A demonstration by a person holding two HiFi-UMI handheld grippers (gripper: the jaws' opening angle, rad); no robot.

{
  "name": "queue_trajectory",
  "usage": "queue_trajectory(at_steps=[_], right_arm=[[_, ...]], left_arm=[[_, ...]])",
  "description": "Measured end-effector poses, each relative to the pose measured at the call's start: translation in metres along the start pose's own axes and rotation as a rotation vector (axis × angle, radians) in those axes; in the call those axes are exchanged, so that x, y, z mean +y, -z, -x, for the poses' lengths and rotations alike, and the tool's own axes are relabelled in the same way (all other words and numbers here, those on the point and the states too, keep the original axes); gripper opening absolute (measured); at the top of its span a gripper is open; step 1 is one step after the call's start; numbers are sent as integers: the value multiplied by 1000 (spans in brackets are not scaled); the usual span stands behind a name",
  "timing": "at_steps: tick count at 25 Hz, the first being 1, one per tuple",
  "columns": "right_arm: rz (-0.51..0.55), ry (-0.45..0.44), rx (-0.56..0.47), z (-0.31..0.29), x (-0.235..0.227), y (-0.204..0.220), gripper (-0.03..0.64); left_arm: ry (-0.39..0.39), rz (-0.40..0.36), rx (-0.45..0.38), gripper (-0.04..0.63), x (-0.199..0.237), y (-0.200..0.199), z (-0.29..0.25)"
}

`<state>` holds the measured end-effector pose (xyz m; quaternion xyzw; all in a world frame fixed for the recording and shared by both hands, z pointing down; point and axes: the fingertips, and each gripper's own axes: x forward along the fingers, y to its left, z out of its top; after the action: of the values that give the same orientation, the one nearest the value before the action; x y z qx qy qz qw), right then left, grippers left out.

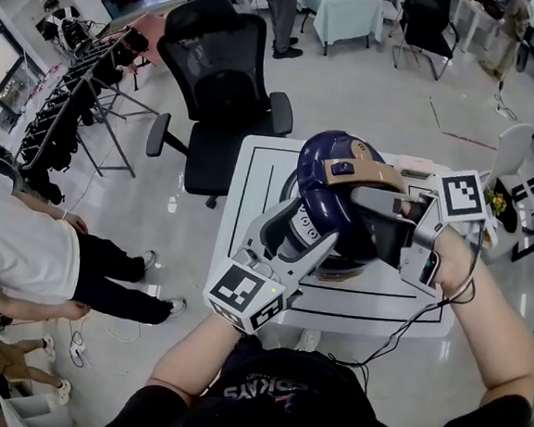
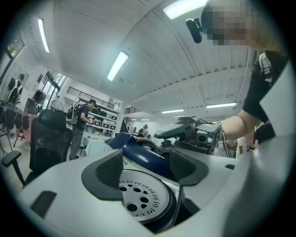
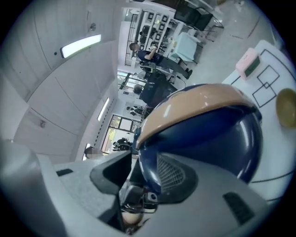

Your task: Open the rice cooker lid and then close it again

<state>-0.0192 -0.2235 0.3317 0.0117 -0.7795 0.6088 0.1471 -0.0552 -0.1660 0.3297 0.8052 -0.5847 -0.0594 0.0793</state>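
The navy rice cooker [image 1: 337,205] has its lid [image 3: 203,134] raised. The perforated inner plate [image 2: 138,194] sits between the left gripper's [image 2: 145,169] parted jaws. The right gripper's [image 3: 138,178] jaws are apart around the lid's rim. The cooker stands on a white surface [image 1: 252,169], with an office chair [image 1: 217,92] beyond.

Head view's kinda useless here: my left gripper [image 1: 310,232] and right gripper [image 1: 371,217] cover most of the dark blue domed rice cooker [image 1: 327,167], so I can't see inside. The white flat counter [image 1: 260,161] is half-covered too.
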Motion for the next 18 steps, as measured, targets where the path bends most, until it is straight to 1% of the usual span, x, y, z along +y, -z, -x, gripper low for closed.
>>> queue_trajectory(at_steps=[2,3,4,6,7,10,12,15,18], right_arm=[[79,2,0,16,4,4,161],[134,6,-12,23,9,4,161],[205,16,-27,29,14,4,161],[377,52,-79,41,24,0,163],[467,84,-118,49,27,-4,163],[739,242,-241,80,31,-17,173],[880,305,-281,90,35,-16,189],[1013,360,-298,95,33,-3,229],[1107,407,-305,99,29,9,245]], left_arm=[[7,-11,-7,311,-8,-3,-3],[14,-21,-10,311,-12,-5,-5],[19,-31,-15,311,-15,-8,-6],[26,-47,-23,311,-18,-13,-9],[28,-54,-27,311,-20,-15,-11],[27,-76,-35,311,-27,-23,-18],[27,-86,-40,311,-29,-27,-21],[35,-104,-46,311,-35,-31,-26],[47,-121,-50,311,-41,-37,-30]])
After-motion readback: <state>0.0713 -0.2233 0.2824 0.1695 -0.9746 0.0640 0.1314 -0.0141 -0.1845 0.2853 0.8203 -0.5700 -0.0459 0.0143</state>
